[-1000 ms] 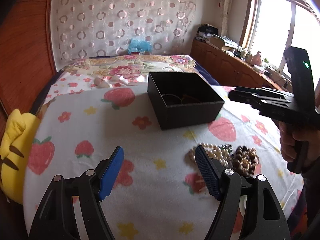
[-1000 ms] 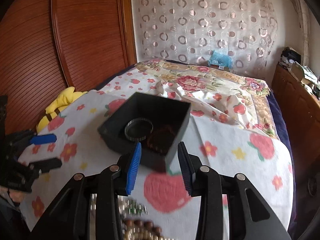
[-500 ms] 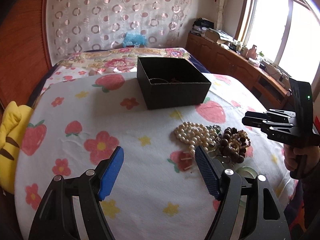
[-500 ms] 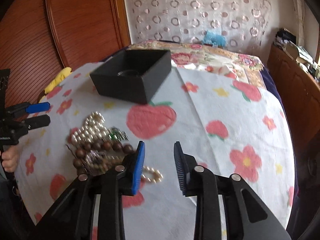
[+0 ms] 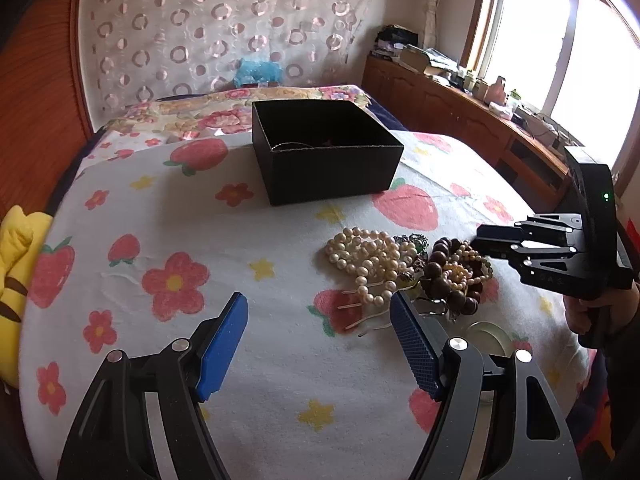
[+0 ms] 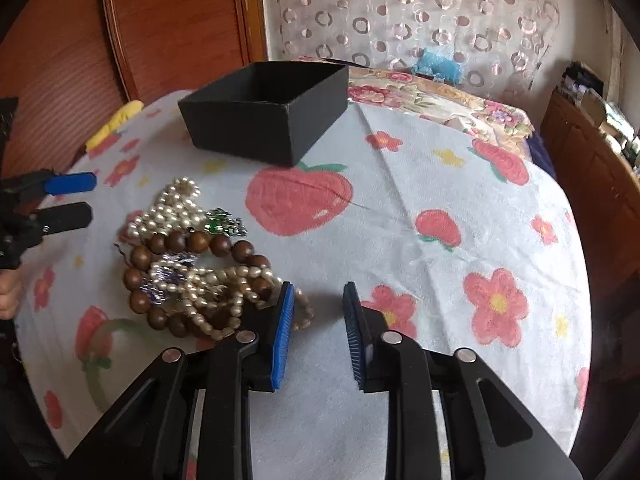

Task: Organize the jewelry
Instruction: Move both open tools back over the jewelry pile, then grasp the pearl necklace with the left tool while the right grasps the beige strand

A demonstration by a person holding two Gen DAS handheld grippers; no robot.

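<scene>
A pile of jewelry lies on the strawberry-print cloth: white pearl strands [image 5: 370, 256] [image 6: 172, 208], a brown wooden bead bracelet [image 5: 450, 280] [image 6: 176, 244] and a green brooch [image 6: 222, 222]. An open black box [image 5: 326, 152] [image 6: 266, 110] stands behind the pile with a bangle inside. My left gripper [image 5: 318, 324] is open and empty, just in front and left of the pile. My right gripper [image 6: 318, 312] is open and empty, low over the cloth at the pile's right edge; it shows from the side in the left wrist view [image 5: 486, 240].
The cloth [image 6: 440, 260] covers a round surface that drops off at its edges. A yellow plush toy [image 5: 14, 256] lies at the left edge. A pale round disc [image 5: 486, 336] lies near the pile. A bed [image 5: 200, 108] and wooden cabinets [image 5: 460, 108] stand behind.
Both grippers have pulled back from the box and come down toward the jewelry pile. The right gripper has moved from over the box to the pile's right side and opened slightly wider.
</scene>
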